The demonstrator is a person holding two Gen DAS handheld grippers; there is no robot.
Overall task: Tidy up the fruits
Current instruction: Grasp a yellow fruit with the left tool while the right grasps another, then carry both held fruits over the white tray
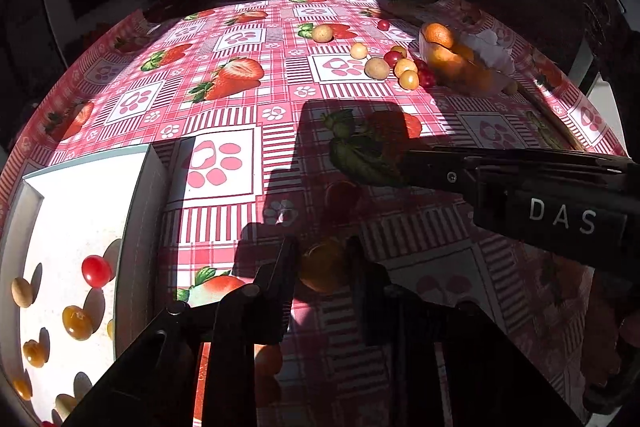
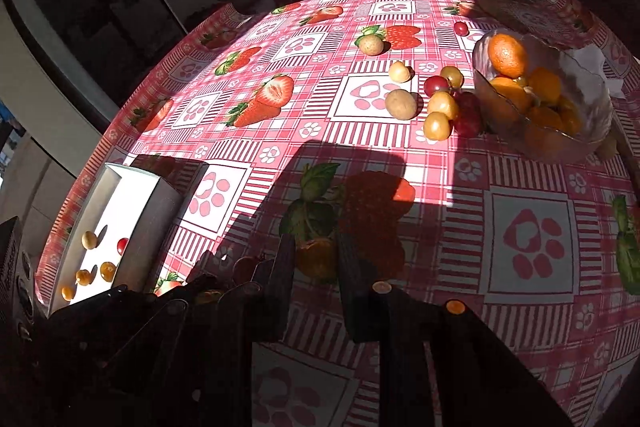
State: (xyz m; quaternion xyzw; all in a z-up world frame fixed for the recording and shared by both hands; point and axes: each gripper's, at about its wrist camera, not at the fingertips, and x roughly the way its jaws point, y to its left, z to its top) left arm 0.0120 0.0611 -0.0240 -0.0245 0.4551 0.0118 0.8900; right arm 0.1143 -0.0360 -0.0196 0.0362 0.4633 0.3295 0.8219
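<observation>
both grippers pinched on small orange fruit, white tray waiting at left

fruit sits between the pads of each tool. left gripper (image 1: pixel 323 259) has its jaws drawn nearly together on a small orange fruit (image 1: pixel 322 267), low over the tablecloth (image 1: pixel 240 115). right gripper (image 2: pixel 316 255) is likewise closed tight on another orange fruit (image 2: pixel 318 261), in shadow just above the cloth. in the left wrist view, the right tool's body crosses at right, near the left one.

white tray (image 1: pixel 140 211) lies at the left edge of the table and already holds a red cherry tomato (image 1: pixel 96 270) and several yellow and tan pieces. loose fruit pile (image 2: pixel 436 107) rests beside the glass bowl (image 2: pixel 592 107), which holds oranges, well apart from the tray.

risks, as i judge them: the fruits are round and smooth, so a pinch off-centre could squirt one out and send it rolling. soft skin could bruise or split under a hard squeeze. with both tools so near, carrying toward the tray together could knock them. deep shadow hides the contact, so the hold is hard to confirm.

readable writing: "das" in white letters on the right tool's body (image 1: pixel 562 219).
</observation>
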